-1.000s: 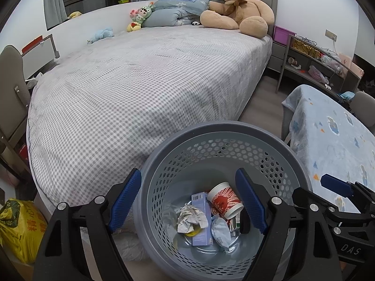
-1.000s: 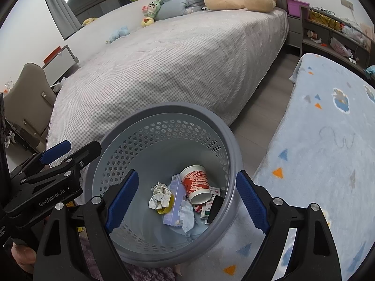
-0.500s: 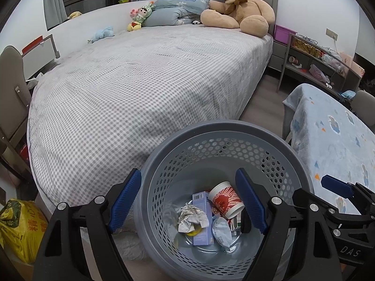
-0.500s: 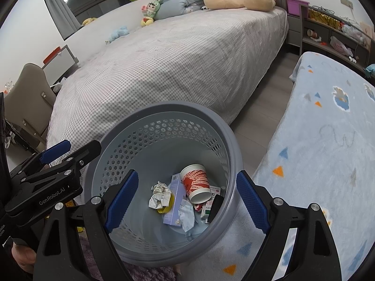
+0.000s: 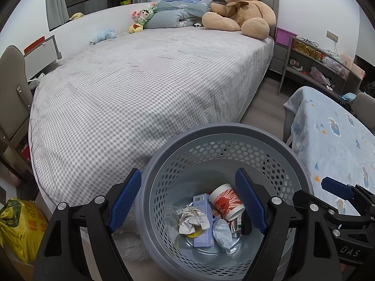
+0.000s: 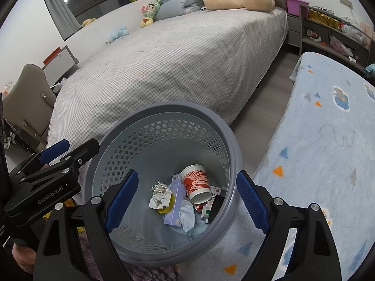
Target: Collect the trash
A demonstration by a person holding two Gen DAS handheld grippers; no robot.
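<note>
A grey perforated trash basket (image 5: 264,138) stands on the floor between the bed and a covered table; it also shows in the right wrist view (image 6: 131,145). Inside lie a red-and-white paper cup (image 5: 226,201), a crumpled paper (image 5: 193,219), a pale purple box (image 5: 202,220) and wrappers. The cup (image 6: 196,182) and paper (image 6: 160,195) show in the right wrist view too. My left gripper (image 5: 187,200) is open and empty above the basket. My right gripper (image 6: 185,200) is open and empty above it, beside the left one.
A bed with a grey checked sheet (image 5: 140,82) fills the left and middle, with a teddy bear (image 5: 239,7) at its head. A table under a blue blanket (image 6: 328,121) stands right. A yellow bag (image 5: 18,229) lies at the lower left. Shelves (image 5: 316,65) line the far wall.
</note>
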